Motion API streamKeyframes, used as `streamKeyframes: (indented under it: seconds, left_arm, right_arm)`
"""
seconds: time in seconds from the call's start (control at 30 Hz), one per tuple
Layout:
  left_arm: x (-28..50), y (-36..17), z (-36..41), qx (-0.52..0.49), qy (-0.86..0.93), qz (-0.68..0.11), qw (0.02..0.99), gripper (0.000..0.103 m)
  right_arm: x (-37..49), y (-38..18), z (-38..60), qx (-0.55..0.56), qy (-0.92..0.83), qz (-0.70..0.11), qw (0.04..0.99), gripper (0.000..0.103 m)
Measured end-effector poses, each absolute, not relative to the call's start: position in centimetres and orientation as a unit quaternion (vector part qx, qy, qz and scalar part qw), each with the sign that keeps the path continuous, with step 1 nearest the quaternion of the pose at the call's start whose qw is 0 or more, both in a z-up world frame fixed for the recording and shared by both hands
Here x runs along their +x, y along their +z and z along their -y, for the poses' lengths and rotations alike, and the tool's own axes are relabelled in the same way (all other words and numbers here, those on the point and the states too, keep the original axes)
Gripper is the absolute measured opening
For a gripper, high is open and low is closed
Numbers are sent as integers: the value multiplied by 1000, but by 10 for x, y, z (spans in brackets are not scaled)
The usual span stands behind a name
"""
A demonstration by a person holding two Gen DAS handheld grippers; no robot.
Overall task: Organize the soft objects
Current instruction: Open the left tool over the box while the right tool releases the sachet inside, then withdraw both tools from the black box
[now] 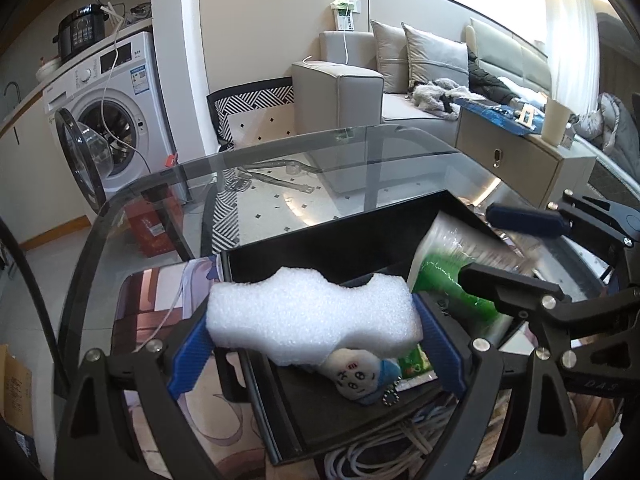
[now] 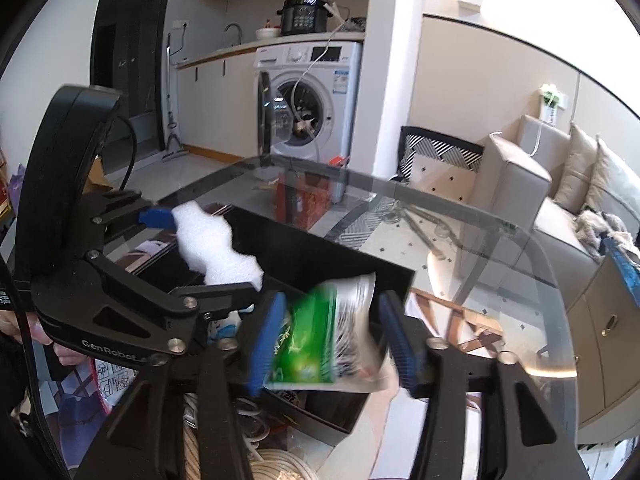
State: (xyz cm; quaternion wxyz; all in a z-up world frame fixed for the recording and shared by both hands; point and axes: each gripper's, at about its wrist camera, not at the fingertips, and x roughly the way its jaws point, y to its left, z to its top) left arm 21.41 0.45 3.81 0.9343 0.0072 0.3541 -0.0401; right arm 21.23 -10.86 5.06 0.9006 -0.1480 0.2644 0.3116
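Where sofa (image 1: 404,104) adjoins washer (image 1: 116,108), glass table (image 1: 280,176).

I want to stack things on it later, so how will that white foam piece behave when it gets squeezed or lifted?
The white foam piece looks airy, so probably very light. Its beaded texture suggests it dents under the blue pads. Likely springy, not floppy.

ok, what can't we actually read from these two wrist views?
- Green packet: motion-blurred in both views, print unreadable; whether the right tongs still touch it cannot be told.
- Plush toy: upper part hidden under the white foam block in the left tongs.
- Black box: floor mostly covered by foam and packet.
- Cables under the glass table: cut off by the bottom edge.
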Motion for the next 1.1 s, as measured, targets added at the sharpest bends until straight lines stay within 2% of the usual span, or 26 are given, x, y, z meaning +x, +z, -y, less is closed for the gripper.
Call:
streamKeyframes:
  seconds: [0.03, 0.07, 0.17, 0.2, 0.3, 0.67, 1.1]
  left_arm:
    - [212, 39, -5, 2, -44, -354, 934, 93]
    - [210, 40, -6, -3, -48, -352, 935, 96]
    - [199, 45, -8, -15, -52, -340, 939, 101]
    - [196, 47, -8, -16, -53, -338, 940, 103]
    - [186, 52, -8, -14, -52, -328, 943, 103]
    - [137, 62, -22, -27, -33, -301, 953, 103]
    - [94, 56, -25, -5, -3, -294, 956, 103]
  right_arm:
    - [210, 52, 110, -147, 309, -261, 903, 72]
    - [207, 53, 112, -145, 309, -259, 904, 83]
    - [196, 59, 119, -136, 312, -254, 905, 90]
    - [192, 60, 122, -135, 311, -254, 906, 95]
    - [181, 64, 131, -127, 306, -251, 910, 101]
    - [146, 65, 161, -74, 302, -264, 913, 103]
    - [113, 52, 164, -99, 317, -268, 904, 103]
